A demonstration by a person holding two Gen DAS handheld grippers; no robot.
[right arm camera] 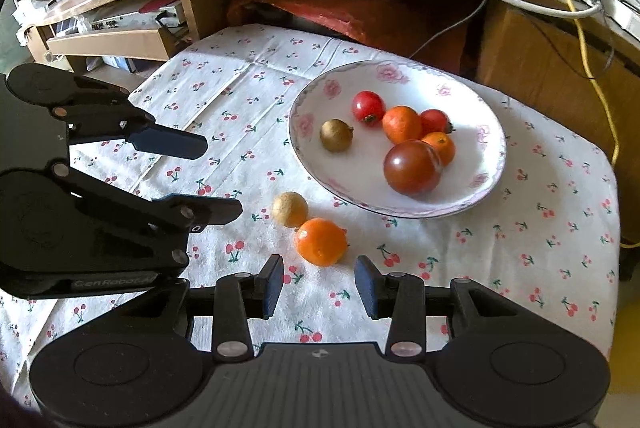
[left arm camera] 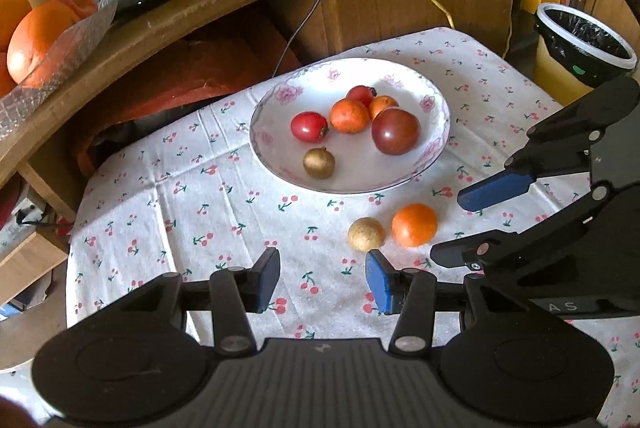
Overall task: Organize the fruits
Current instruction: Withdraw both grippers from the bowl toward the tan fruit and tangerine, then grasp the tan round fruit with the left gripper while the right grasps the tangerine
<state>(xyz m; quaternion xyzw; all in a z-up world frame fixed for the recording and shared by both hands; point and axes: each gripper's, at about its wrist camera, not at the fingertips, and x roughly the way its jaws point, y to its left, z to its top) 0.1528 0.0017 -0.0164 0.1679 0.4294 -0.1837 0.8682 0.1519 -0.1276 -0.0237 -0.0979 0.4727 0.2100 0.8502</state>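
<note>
Overhead, a cluttered wooden desk [left arm camera: 168, 24] is trailing cables above the bench's cherry-print cloth [left arm camera: 160, 212]. Both the left gripper [left arm camera: 322, 280] and right gripper [right arm camera: 319, 282] are hovering with fingers spread, holding nothing. An orange [right arm camera: 321, 241] and tan fruit [right arm camera: 289, 208] are lying touching beside the floral plate [right arm camera: 472, 96] carrying six fruits.

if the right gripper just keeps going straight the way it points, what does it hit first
Most likely the loose orange on the tablecloth: it lies just ahead of the open right gripper, roughly centred between its fingers. The tan round fruit sits just past it to the left. How high the gripper is above the cloth is unclear.
</note>
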